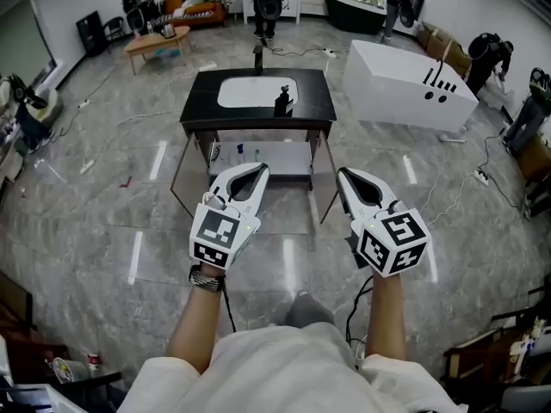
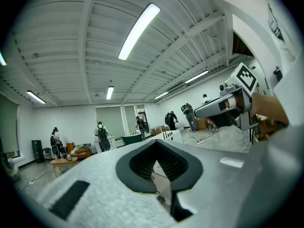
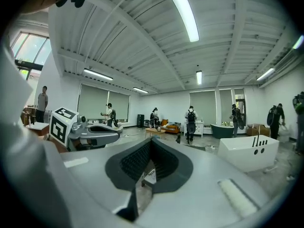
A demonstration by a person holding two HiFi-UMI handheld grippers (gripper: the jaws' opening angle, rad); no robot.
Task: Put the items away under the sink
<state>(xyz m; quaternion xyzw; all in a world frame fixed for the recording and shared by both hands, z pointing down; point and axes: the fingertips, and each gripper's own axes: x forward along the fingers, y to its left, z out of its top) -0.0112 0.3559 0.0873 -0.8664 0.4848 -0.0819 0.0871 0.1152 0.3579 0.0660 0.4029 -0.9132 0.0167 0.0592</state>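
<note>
Jaws, left gripper (image 1: pixel 260 169): brought together at the tips, with nothing between them. Only floor (image 1: pixel 112 231) shows through the hollow of the pads.

Jaws, right gripper (image 1: pixel 343 173): likewise pressed together and carrying nothing. Both grippers are held side by side over bare floor, well apart from the sink unit (image 1: pixel 258 126).

Worktop (image 1: pixel 314 97): black and rectangular, on thin legs, with its near edge facing the person.

Basin (image 1: pixel 250 91): white, sunk into the middle of the worktop. A dark tap (image 1: pixel 257 58) stands at the middle of the far edge.

Lower shelf (image 1: pixel 288 157): a pale board beneath the worktop, open at the front and mostly bare.

Dark bottle (image 1: pixel 281 102): upright on the worktop just beside the basin's right rim, nearer the near edge than the far one. Its kind is too small to tell.

Small objects (image 1: pixel 241 152): a few specks of colour toward the left of the lower shelf. They cannot be identified.

Progress, as a judgement: the task is at or near its start. One item visibly remains on the worktop and neither gripper has anything in hand. Whether the specks below count as items put away cannot be told. What is left is to approach the unit, take the bottle, and set it on the lower shelf.
</note>
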